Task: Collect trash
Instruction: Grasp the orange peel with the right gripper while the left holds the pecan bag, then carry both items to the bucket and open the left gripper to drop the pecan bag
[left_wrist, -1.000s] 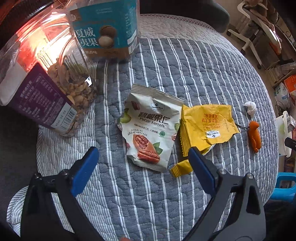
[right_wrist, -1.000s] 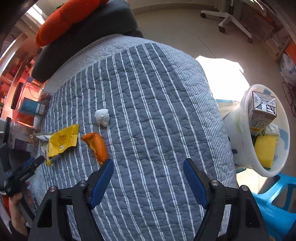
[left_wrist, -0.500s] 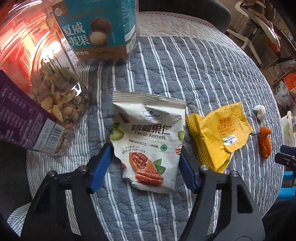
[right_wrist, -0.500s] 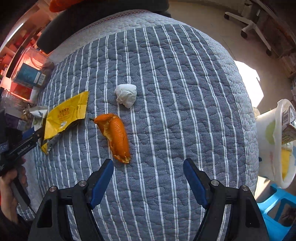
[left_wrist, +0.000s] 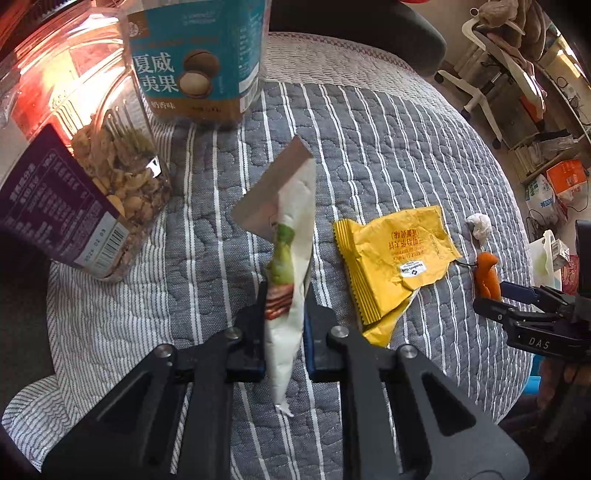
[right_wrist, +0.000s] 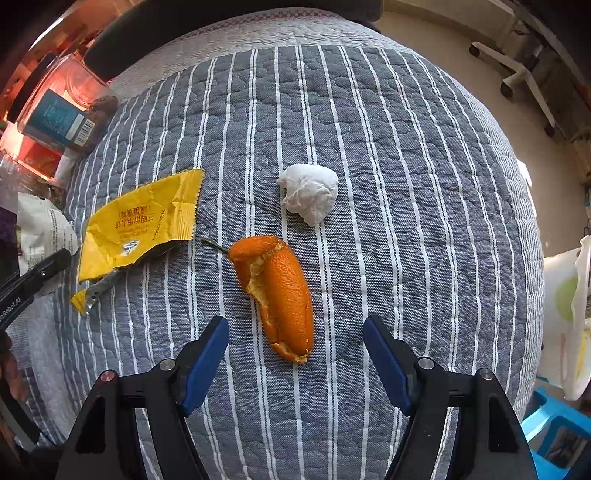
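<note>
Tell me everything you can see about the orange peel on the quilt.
The orange peel is one long curled strip, bright dimpled rind outside, pale ragged pith along its torn edge, a thin stem at its far end. It lies flat on the striped quilt, alone, with the tissue wad just beyond. The right gripper hovers above its near end, jaws apart, not touching.

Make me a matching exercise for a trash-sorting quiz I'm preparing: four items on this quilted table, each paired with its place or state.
Things:
1. pecan packet
2. orange peel
3. tissue wad
4. yellow wrapper

States:
A. crumpled, lying beyond the peel
B. pinched and folded in the left gripper
C. torn open, flat on the quilt
D. lying between the right gripper's open fingers

Pairs: 1-B, 2-D, 3-A, 4-C
</note>
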